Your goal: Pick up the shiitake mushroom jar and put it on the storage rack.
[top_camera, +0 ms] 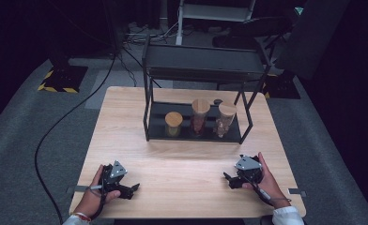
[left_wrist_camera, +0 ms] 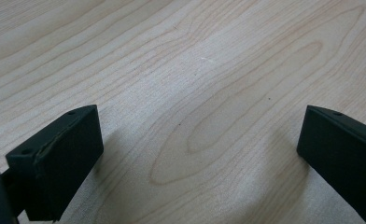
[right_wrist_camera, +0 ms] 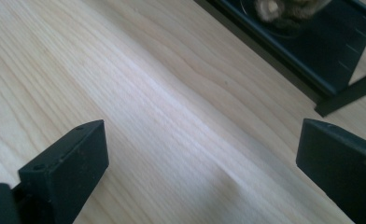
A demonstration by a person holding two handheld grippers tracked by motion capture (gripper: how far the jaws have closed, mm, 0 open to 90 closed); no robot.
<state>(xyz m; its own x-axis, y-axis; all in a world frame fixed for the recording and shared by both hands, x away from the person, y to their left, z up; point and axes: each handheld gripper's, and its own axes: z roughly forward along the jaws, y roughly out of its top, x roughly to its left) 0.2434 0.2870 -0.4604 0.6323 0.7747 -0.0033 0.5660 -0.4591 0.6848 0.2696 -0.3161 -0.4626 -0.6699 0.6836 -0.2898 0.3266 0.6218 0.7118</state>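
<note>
Three cork-lidded glass jars (top_camera: 200,117) upright in a row on the black rack's (top_camera: 150,123) lower shelf

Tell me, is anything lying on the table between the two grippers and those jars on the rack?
Nothing visible: bare wooden table lies between the left gripper, the right gripper and the jars.

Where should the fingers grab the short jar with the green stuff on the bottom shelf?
Probably around the glass body of the short jar, just under its wooden lid, coming straight in from the front of the rack. The jar stands upright and round, the front side is open, and the upper shelf overhangs it, so coming down from above looks blocked. The taller jar stands close on its right.
</note>
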